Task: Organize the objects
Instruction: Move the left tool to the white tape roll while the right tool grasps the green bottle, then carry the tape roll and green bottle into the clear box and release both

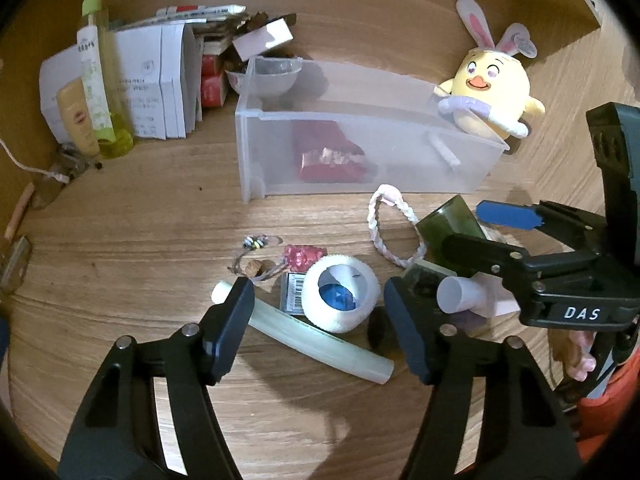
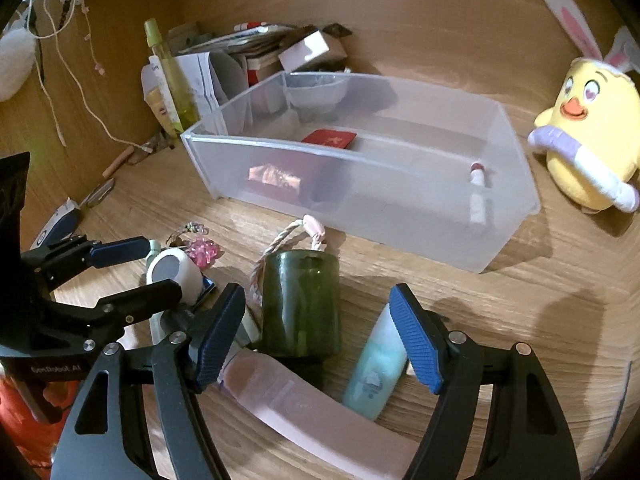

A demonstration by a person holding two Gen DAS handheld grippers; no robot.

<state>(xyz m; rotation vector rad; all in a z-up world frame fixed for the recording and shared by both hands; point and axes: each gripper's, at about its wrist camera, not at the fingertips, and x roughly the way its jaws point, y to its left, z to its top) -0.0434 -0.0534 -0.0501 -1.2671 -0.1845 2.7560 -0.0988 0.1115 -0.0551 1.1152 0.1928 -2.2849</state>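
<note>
Frosted plastic bin [image 2: 360,184], wood-grain table [image 1: 140,240], plush chick [image 2: 588,132]

Left gripper [image 1: 320,328] fingers spread wide, right gripper [image 2: 320,340] fingers spread wide, both angled down, side by side

Print on the white boxes [image 1: 160,80] is way too blurry to read. The pink tube [image 2: 320,412] runs partly under the right gripper [image 2: 320,336], and the red packet [image 1: 328,156] looks smeared behind the frosted bin [image 1: 360,136] wall.
</note>
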